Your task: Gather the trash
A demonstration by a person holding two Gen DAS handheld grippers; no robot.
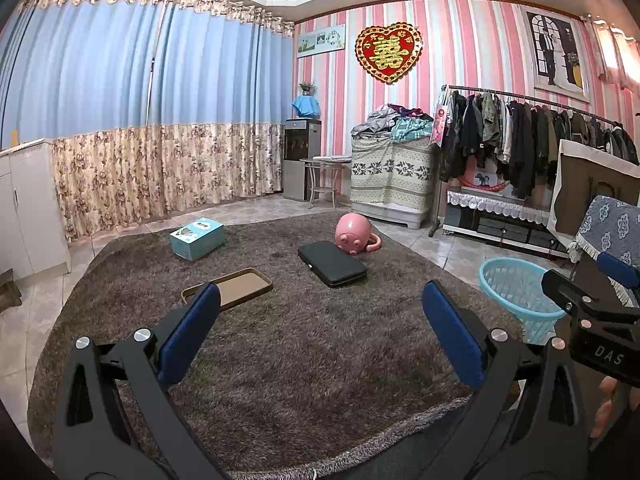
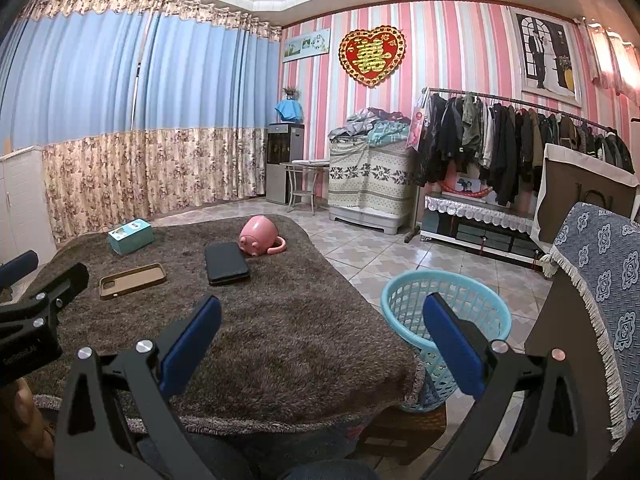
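Both tongs (image 1: 320, 308) (image 2: 320, 320) gape wide, empty, above rug (image 1: 304, 352); basket (image 2: 448, 316) seemingly empty.

Each gripper is a black frame of two triangular arms with cut-out slots. The left gripper (image 1: 320, 332) and right gripper (image 2: 322, 334) both carry flat blue pads on their fingers (image 1: 188, 336) (image 2: 454, 346). Round silver screws (image 1: 142, 335) sit at the pivots, one on the right gripper copper-toned (image 2: 557, 355). The right gripper's body, seen from the left wrist view, bears white letters "DAS" (image 1: 608, 354). The left one's body has small, blurred white print (image 2: 20, 356).
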